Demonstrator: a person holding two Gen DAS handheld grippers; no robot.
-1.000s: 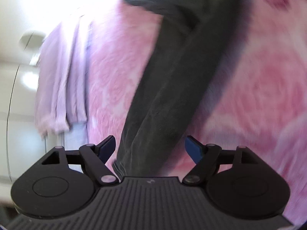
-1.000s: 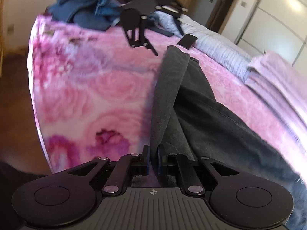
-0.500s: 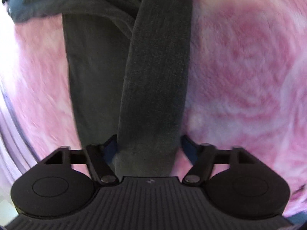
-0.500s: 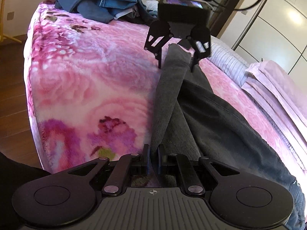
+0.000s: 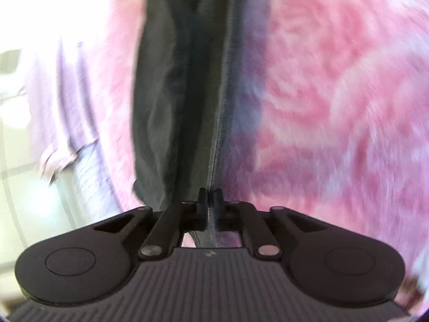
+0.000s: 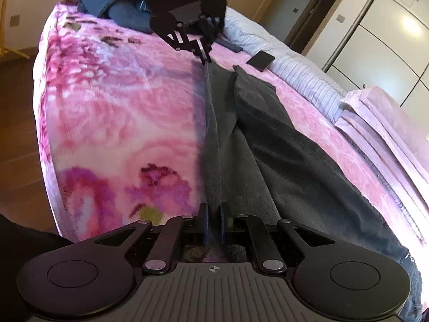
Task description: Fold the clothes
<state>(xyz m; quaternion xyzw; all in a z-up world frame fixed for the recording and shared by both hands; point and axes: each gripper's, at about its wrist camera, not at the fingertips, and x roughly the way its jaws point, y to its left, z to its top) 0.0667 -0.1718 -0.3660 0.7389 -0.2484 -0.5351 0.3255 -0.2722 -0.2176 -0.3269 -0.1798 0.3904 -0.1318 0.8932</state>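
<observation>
Trousers (image 6: 281,145), dark grey and of a soft, matt cloth, lie lengthwise on a bed covered with a pink flowered blanket (image 6: 120,123), their legs running from the near end to the far end. At the left of the right wrist view, the blanket hangs over the bed's edge above a brown wooden floor (image 6: 18,139). Moving right, one trouser edge is pulled taut into a thin, straight ridge, raised off the blanket between the two grippers. The right gripper (image 6: 213,226) is pinched tight on the near end of that edge, cloth showing between its blue pads. At the far end, the left gripper (image 6: 205,53) has its jaws closing on the other end of the same edge; in its own view (image 5: 210,204) the seam runs straight in between the nearly touching fingers. Right of the ridge, the rest of the trousers lie flatter, with long soft folds and a second leg whose hem is well short of the far gripper. Behind the left gripper sits a heap of blue clothes (image 6: 118,8). Further right, a dark flat phone (image 6: 261,60) rests on a striped sheet (image 6: 303,75), and folded lilac towels (image 6: 388,123) lie at the far right.
</observation>
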